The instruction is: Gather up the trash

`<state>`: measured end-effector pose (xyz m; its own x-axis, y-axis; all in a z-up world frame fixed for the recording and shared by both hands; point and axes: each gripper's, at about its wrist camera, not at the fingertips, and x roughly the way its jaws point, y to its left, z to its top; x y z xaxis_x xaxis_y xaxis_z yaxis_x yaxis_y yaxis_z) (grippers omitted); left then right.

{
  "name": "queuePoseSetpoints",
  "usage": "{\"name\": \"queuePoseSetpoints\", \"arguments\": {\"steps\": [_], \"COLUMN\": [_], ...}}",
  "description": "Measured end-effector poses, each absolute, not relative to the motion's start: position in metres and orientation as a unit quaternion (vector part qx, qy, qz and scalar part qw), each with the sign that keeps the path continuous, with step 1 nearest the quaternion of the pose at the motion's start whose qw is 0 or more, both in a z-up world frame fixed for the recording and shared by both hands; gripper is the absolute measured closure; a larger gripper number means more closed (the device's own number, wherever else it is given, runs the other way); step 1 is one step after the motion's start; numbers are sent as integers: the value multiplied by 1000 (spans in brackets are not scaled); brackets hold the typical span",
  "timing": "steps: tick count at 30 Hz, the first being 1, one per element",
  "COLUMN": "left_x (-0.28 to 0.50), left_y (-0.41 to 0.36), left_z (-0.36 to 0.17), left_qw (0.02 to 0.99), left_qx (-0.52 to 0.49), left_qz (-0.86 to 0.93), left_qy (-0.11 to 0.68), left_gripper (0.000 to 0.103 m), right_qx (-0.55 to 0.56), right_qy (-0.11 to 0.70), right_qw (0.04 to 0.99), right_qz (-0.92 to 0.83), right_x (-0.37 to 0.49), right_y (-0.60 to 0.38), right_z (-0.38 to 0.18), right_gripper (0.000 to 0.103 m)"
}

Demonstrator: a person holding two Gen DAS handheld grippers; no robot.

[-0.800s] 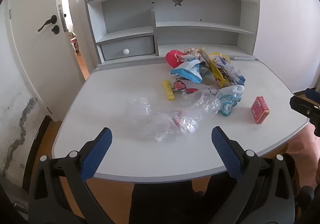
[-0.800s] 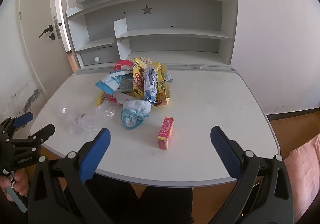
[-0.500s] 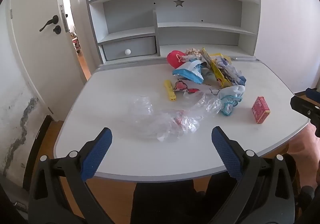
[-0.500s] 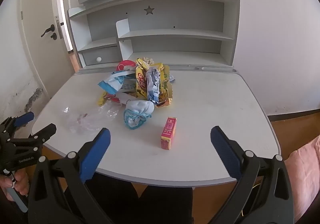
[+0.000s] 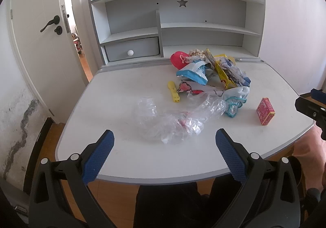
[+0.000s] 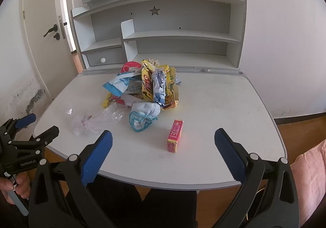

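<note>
A pile of snack wrappers [image 5: 216, 73] [image 6: 154, 87] lies mid-desk by the shelf unit. A crumpled clear plastic bag [image 5: 175, 120] [image 6: 93, 120] lies in front of it. A white-and-teal wad [image 5: 234, 99] [image 6: 142, 115] and a small red box [image 5: 264, 111] [image 6: 175, 135] lie to the right, a yellow piece [image 5: 173, 94] to the left. My left gripper [image 5: 163, 158] is open and empty at the desk's near edge, facing the bag. My right gripper [image 6: 163, 156] is open and empty, just short of the red box.
The grey desk [image 5: 122, 89] has a shelf unit with a drawer [image 5: 132, 49] at the back. A white door [image 5: 40, 44] stands ajar at the left. The person's legs sit under the desk's front edge [image 6: 163, 185].
Both grippers have drifted slightly forward and up over the desk edge, staying open. The trash has not moved.
</note>
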<state>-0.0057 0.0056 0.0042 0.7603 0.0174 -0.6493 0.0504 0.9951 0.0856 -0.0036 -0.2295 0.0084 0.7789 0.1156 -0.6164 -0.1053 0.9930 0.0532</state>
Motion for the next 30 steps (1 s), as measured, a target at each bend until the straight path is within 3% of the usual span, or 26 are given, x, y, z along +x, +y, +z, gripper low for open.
{"name": "queuePoseSetpoints", "arguments": {"steps": [30], "left_x": [-5], "left_y": [6], "left_z": [2], "left_qw": [937], "left_qx": [48], "left_qz": [-8], "left_qy": [347], "left_gripper": [6], "right_qx": [8], "right_qy": [328], "right_qw": [942], "right_qz": [65], "right_x": [-5], "right_y": [-226], "right_z": [8], "right_gripper": [6]}}
